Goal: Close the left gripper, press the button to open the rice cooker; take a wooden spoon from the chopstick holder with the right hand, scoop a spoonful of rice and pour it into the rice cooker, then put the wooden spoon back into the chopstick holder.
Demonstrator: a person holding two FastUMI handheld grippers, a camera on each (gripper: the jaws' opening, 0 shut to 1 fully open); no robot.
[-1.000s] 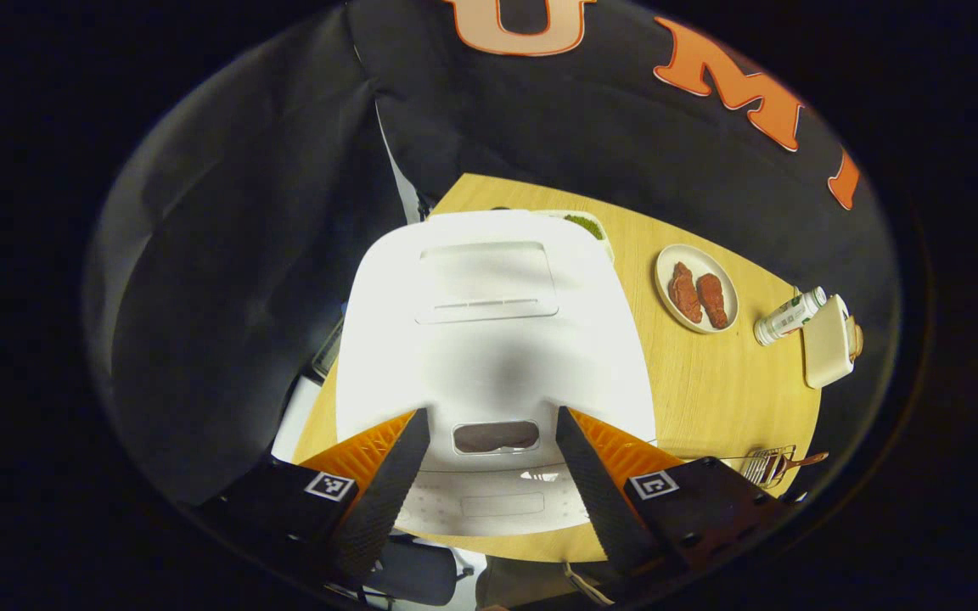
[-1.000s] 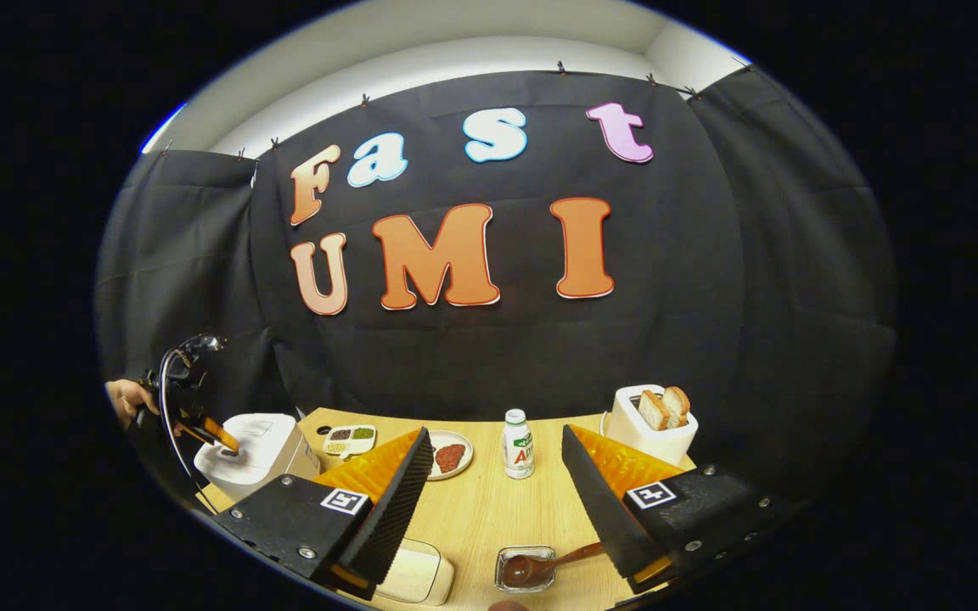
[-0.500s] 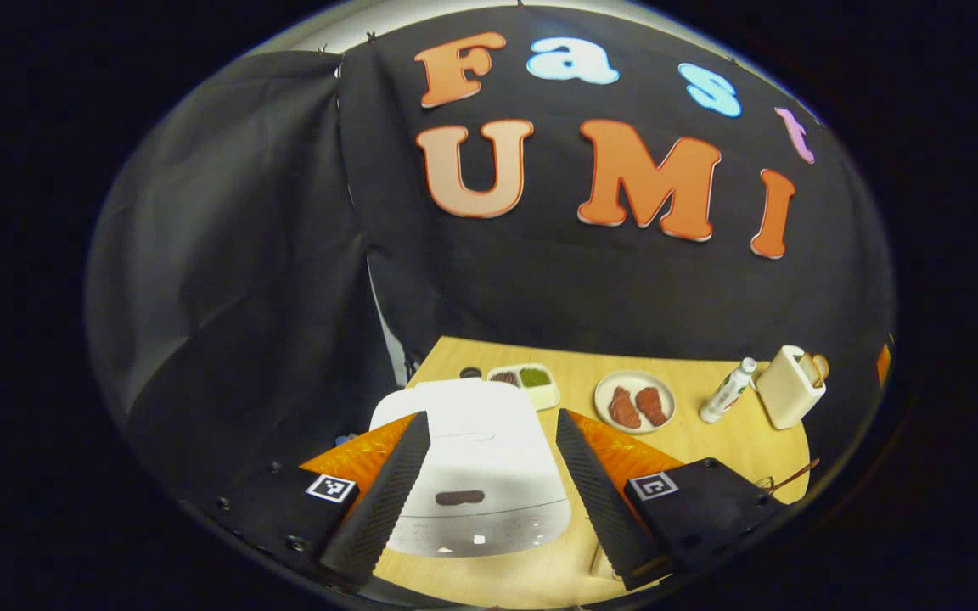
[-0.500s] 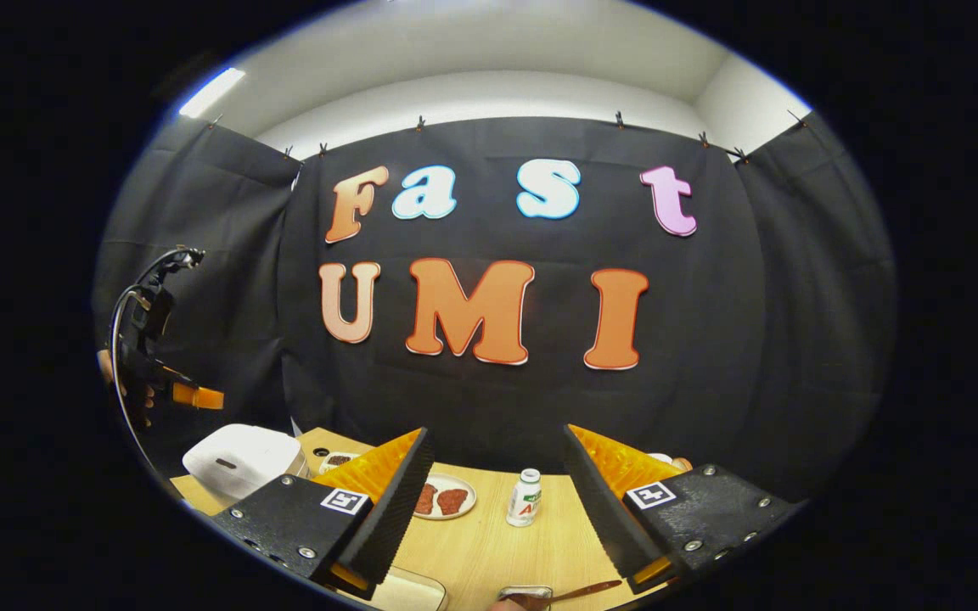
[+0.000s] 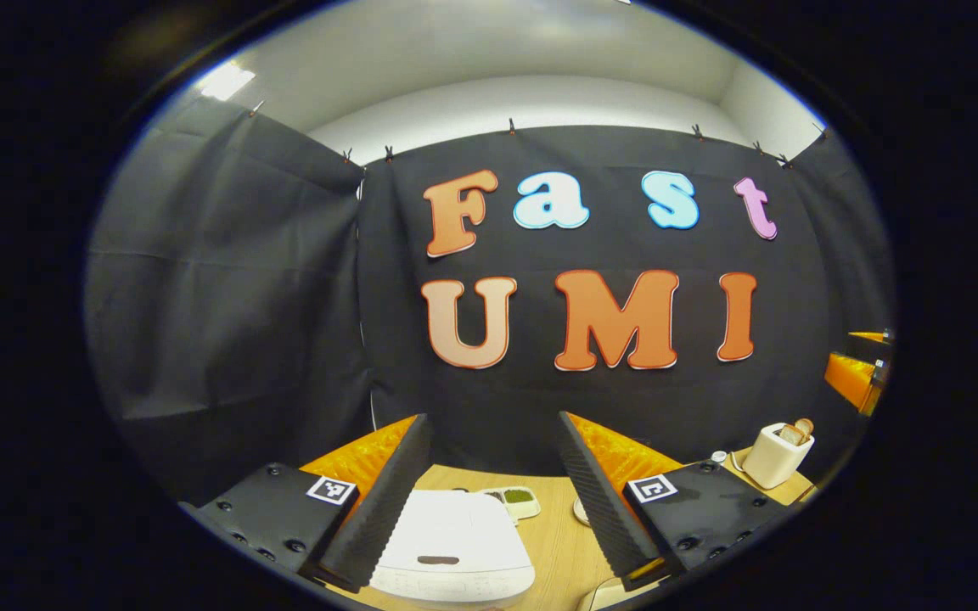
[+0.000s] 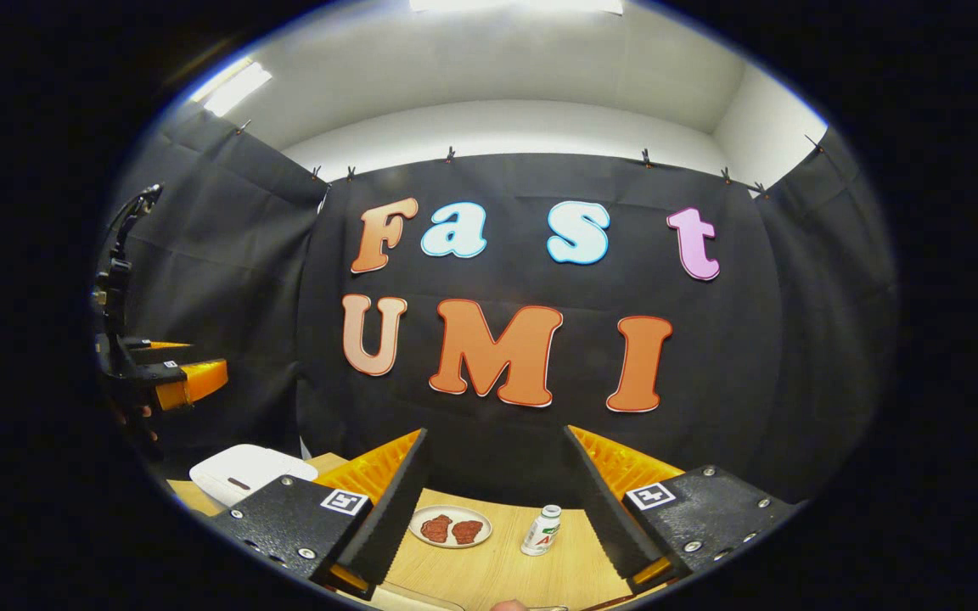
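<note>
The white rice cooker (image 5: pixel 452 556) sits low in the left gripper view, lid down, with the dark button slot (image 5: pixel 437 560) on its front. My left gripper (image 5: pixel 493 417) is open, held well above and behind the cooker and touching nothing. It appears again in the right gripper view as the left gripper (image 6: pixel 179 363), held by a hand high above the rice cooker (image 6: pixel 243 471). My right gripper (image 6: pixel 496 431) is open and holds nothing. It also shows at the right edge as the right gripper (image 5: pixel 858 356).
On the wooden table (image 6: pixel 489 568) stand a plate of meat (image 6: pixel 451 526) and a small bottle (image 6: pixel 544 530). A toaster with bread (image 5: pixel 776 454) stands at the right, and a divided dish (image 5: pixel 513 499) lies behind the cooker.
Both grippers have risen and tipped up toward the wall. The left one has come away from close above the cooker's lid. Both stay open and the lid stays down.
</note>
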